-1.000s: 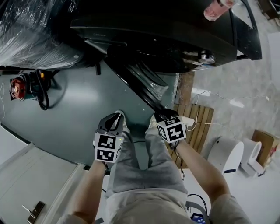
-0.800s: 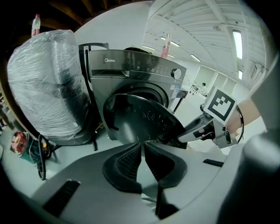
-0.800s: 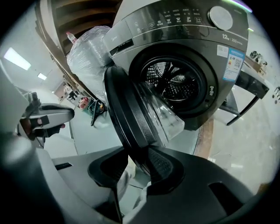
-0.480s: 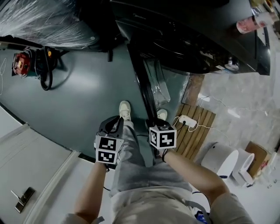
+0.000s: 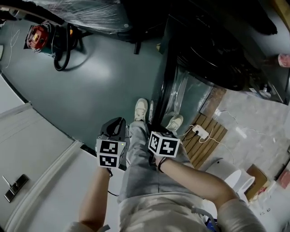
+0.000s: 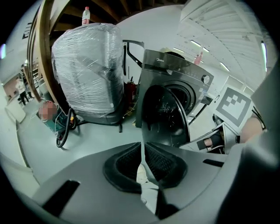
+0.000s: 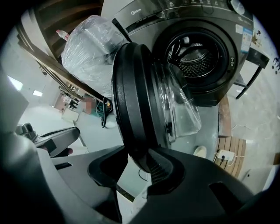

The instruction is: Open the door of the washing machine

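Swung wider than a second ago, the washing machine's door [image 7: 140, 100] now stands edge-on to me, its thick round black rim framing a bulging bowl of clear glass. My right gripper [image 7: 141, 159] clamps that rim between ribbed pads. My left gripper [image 6: 142, 153] hangs with jaws nearly together, holding nothing. Behind, the dark machine [image 7: 205, 26] shows its perforated metal drum [image 7: 197, 59].

In the head view, the washing machine [image 5: 217, 50] stands at one o'clock from the person's shoes [image 5: 141, 108], with its door [image 5: 174, 90] swung out toward them. The wrapped bundle [image 5: 95, 11] sits at eleven o'clock, left of the machine. The power strip [image 5: 200, 132] lies on wooden slats [image 5: 217, 132] at three o'clock.
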`<action>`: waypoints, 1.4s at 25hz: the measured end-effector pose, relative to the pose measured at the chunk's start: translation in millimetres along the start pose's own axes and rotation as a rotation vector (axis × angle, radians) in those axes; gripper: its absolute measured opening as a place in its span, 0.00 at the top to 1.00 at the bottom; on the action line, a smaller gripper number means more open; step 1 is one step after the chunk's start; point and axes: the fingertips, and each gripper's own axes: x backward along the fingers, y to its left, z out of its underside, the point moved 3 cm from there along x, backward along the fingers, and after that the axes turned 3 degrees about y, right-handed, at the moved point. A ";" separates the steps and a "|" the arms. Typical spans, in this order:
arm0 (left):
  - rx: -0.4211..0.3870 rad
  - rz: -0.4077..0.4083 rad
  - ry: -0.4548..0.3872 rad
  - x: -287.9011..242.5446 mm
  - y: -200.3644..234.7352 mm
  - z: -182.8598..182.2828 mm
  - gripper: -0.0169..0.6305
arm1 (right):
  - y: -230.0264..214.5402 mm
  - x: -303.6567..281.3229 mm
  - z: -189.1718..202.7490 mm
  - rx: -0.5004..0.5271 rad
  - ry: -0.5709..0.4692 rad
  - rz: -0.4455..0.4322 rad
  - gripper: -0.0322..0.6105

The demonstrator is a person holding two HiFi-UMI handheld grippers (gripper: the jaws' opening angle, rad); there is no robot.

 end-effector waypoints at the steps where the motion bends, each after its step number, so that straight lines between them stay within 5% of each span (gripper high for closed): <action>1: 0.013 -0.011 -0.002 2.4 8.6 1.3 0.91 | 7.4 -3.9 0.0 -0.003 0.002 0.002 0.70; 12: 0.098 -0.081 -0.009 23.8 90.5 14.4 0.91 | 102.8 -58.3 -18.2 -0.093 0.101 -0.038 0.73; 23: 0.202 -0.220 -0.027 58.0 189.3 19.7 0.91 | 185.5 -112.0 -58.2 -0.185 0.065 -0.138 0.72; 35: 0.205 -0.236 -0.031 76.0 201.5 12.3 0.91 | 211.9 -124.1 -70.5 -0.014 0.144 -0.191 0.72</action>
